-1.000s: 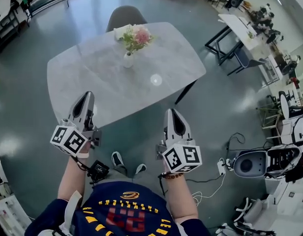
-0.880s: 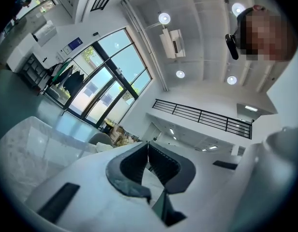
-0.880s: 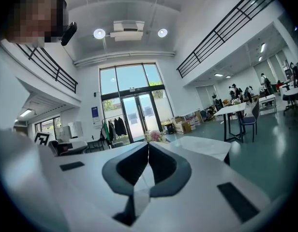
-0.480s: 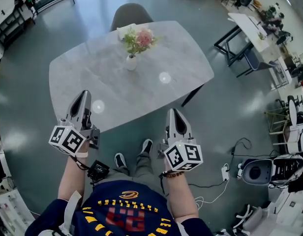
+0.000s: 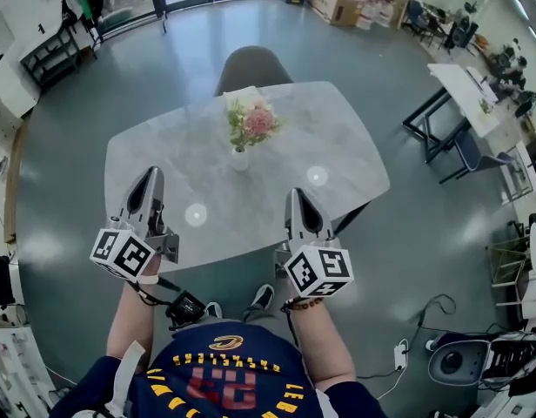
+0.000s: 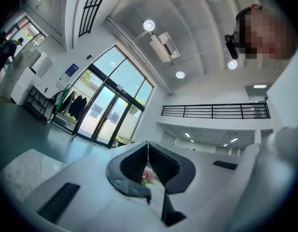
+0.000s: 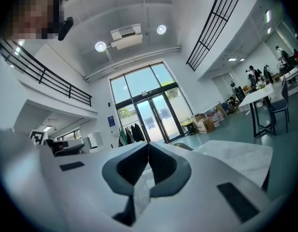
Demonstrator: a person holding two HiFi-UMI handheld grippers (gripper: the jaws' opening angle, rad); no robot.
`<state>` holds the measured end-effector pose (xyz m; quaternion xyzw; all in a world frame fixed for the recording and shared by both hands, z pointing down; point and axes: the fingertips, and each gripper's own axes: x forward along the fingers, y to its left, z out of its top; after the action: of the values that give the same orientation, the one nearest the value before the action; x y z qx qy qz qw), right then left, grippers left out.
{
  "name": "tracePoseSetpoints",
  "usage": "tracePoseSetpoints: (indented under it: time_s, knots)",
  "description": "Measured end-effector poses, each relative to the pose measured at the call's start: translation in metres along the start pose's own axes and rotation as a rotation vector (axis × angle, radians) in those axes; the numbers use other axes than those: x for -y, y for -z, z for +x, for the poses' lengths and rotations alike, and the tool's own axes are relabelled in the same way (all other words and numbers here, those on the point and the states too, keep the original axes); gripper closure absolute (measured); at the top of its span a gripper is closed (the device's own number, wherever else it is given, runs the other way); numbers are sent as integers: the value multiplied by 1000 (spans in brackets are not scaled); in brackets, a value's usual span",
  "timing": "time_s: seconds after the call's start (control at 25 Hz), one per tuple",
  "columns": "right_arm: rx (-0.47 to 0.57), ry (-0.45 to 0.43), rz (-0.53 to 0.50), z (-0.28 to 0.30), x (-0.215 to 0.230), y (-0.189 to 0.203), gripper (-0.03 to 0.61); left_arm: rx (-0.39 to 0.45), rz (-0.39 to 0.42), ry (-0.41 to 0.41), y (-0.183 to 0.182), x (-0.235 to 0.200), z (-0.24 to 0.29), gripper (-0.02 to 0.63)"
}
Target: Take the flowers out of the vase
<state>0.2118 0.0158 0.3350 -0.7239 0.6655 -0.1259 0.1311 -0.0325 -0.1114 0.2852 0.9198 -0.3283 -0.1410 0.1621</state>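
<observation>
Left tool (image 5: 149,179) and right tool (image 5: 298,198) were closed, empty; the flowers (image 5: 253,122) looked light, fragile, best pinched by stems above the vase (image 5: 240,158).

A grey chair (image 5: 254,63) stands behind the marble table (image 5: 164,159), cardboard boxes (image 5: 336,3) farther back.

Grey marbled table with rounded corners (image 5: 346,151) carried a small white ceramic vase (image 5: 240,158) near its centre, upright, holding pink-and-green flowers (image 5: 253,122). A white sheet (image 5: 239,97) lay at the far edge, with a grey round-backed chair (image 5: 253,61) just beyond it. The left gripper (image 5: 151,175) and right gripper (image 5: 295,195) were over the near edge, jaws together and empty. Both were well apart from the vase, each pointing toward the far side.
</observation>
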Motion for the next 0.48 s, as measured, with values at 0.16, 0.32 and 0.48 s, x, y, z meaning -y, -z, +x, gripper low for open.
tracePoseSetpoints:
  time_s: [0.16,0.32,0.48]
  knots:
    - [-20,-39,6,26,22,-7,571,22,27,-48,-5,8,10,606]
    - [-44,-71,31,47,36,2,571,10,39,-111,4,0,8,606]
    - [-91,-111,79,67,36,15,571,-3,43,-157,6,-9,8,606]
